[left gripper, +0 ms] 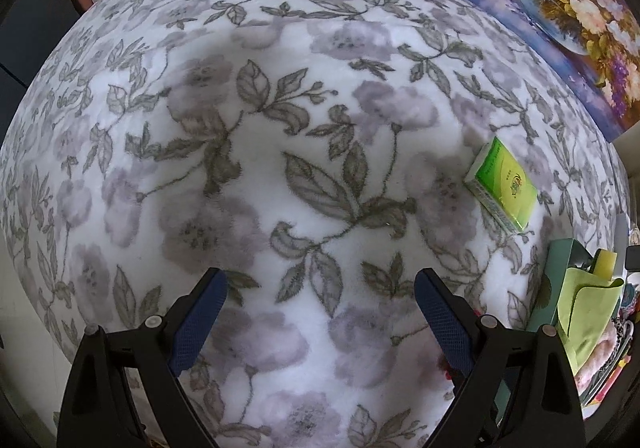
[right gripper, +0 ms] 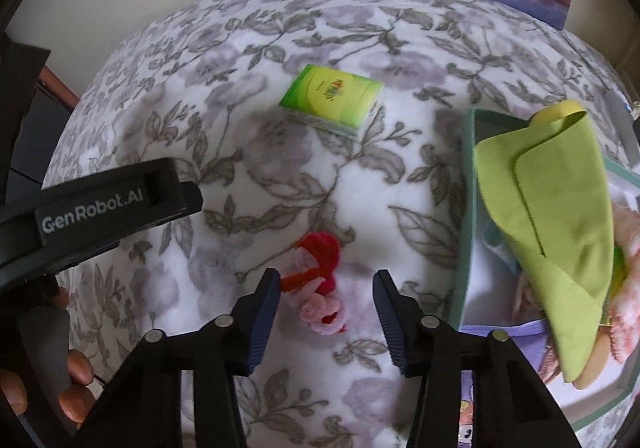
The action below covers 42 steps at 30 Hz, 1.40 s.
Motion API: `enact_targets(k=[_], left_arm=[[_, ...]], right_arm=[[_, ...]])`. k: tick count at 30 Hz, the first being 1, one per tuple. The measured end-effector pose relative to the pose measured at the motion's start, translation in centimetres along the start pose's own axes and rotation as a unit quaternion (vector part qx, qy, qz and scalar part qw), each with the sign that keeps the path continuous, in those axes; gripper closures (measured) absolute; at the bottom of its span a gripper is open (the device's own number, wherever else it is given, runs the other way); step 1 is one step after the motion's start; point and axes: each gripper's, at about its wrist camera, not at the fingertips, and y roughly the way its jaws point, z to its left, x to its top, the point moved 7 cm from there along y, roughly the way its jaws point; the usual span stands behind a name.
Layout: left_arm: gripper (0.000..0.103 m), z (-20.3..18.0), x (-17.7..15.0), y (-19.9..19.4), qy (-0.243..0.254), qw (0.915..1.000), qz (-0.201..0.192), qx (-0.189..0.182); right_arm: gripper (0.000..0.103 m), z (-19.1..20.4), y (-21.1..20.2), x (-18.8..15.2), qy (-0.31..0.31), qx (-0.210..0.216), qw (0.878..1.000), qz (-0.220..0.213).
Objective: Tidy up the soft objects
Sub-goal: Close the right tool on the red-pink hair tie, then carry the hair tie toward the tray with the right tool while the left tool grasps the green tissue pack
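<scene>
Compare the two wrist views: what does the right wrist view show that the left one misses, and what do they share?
Only the right view shows the red and pink pipe-cleaner toy between the open right gripper, the left gripper's body, and the hand holding it. Only the left view shows the open left gripper over bare blanket. Both share the floral blanket, green tissue pack, painting, and the bin with the green cloth.
</scene>
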Motion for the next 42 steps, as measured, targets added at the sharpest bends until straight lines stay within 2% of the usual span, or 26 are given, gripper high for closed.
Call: enact_targets(k=[13, 23, 32, 42], left_arm=[[0.008, -0.1, 0.0, 0.3, 0.006, 1.0, 0.002, 0.003], [0.008, -0.2, -0.1, 0.3, 0.004, 1.0, 0.001, 0.002], [0.008, -0.3, 1.0, -0.4, -0.005, 0.9998, -0.012, -0.013], [0.008, -1.9, 2.0, -1.1, 0.014, 0.9991, -0.036, -0.016]], right_arm=[[0.067, 1.3, 1.5, -0.4, -0.011, 0.006, 1.0, 0.024], [0.07, 1.3, 1.7, -0.1, -0.013, 0.008, 1.0, 0.024], [0.071, 0.1, 0.6, 0.7, -0.004, -0.003, 1.0, 0.004], [0.071, -2.7, -1.6, 3.1, 0.026, -0.02, 0.999, -0.04]])
